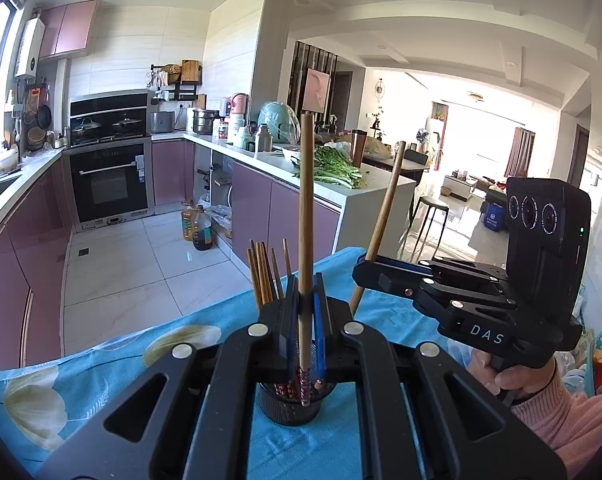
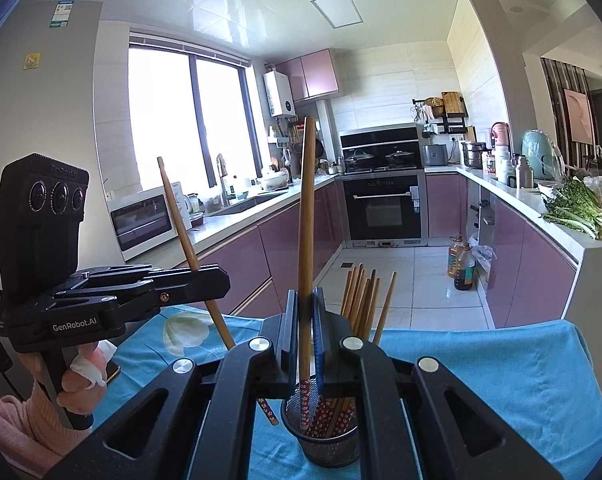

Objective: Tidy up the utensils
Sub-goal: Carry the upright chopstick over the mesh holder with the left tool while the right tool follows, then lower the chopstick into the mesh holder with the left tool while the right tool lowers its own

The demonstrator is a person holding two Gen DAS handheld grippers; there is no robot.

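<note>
My left gripper (image 1: 305, 300) is shut on a wooden chopstick (image 1: 307, 200) held upright, its patterned red end over a dark mesh holder (image 1: 297, 404) on the blue cloth. Several chopsticks (image 1: 265, 276) stand in the holder. My right gripper (image 2: 303, 312) is shut on another upright chopstick (image 2: 307, 208), its red end inside the holder's (image 2: 321, 436) rim. In the right wrist view the left gripper (image 2: 217, 278) holds its chopstick (image 2: 189, 248) tilted just left of the holder. In the left wrist view the right gripper (image 1: 365, 270) holds its chopstick (image 1: 383, 220) to the right.
The holder stands on a table under a blue flowered cloth (image 2: 501, 380). Beyond the table edge are a tiled floor, purple cabinets (image 2: 289, 256), oil bottles (image 2: 463, 266) and a counter with greens (image 1: 337, 168). A phone (image 2: 115, 372) lies on the cloth at left.
</note>
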